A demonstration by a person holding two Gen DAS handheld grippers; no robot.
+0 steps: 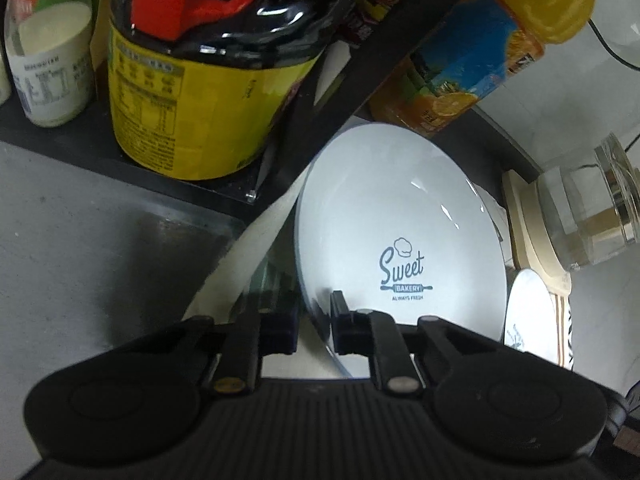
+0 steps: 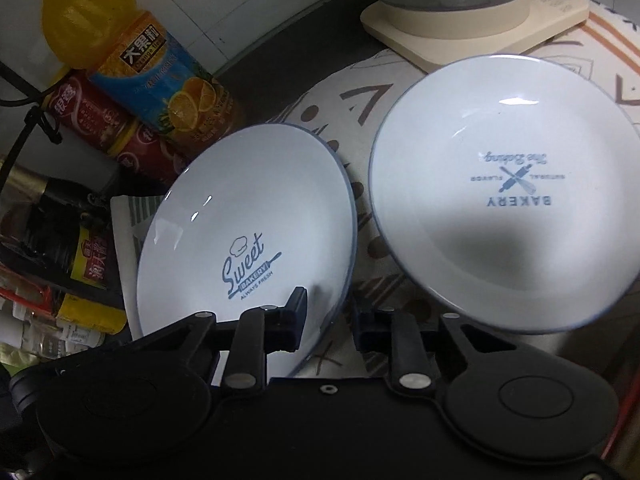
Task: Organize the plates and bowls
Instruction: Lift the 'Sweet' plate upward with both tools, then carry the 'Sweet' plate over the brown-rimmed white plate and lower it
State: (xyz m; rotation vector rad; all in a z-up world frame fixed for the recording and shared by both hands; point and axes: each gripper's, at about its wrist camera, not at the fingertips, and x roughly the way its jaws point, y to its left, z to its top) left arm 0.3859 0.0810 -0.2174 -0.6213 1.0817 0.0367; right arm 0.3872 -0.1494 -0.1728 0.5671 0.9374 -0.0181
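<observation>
In the left wrist view my left gripper (image 1: 316, 320) is shut on the rim of a white "Sweet Bakery" plate (image 1: 400, 232) and holds it tilted on edge. A second white plate (image 1: 528, 316) peeks in at the right. In the right wrist view my right gripper (image 2: 330, 316) is shut on the rim of another "Sweet Bakery" plate (image 2: 248, 232), tilted up on the left. A "Bakery" plate (image 2: 508, 200) lies flat on the patterned mat (image 2: 352, 92), just right of the gripper.
A black shelf (image 1: 80, 140) holds a soy sauce jug (image 1: 200, 80), a milk bottle (image 1: 52, 60) and an orange juice bottle (image 1: 480, 52). A glass kettle on a beige base (image 2: 460, 8) stands behind the plates. Cans and bottles (image 2: 120, 128) crowd the left.
</observation>
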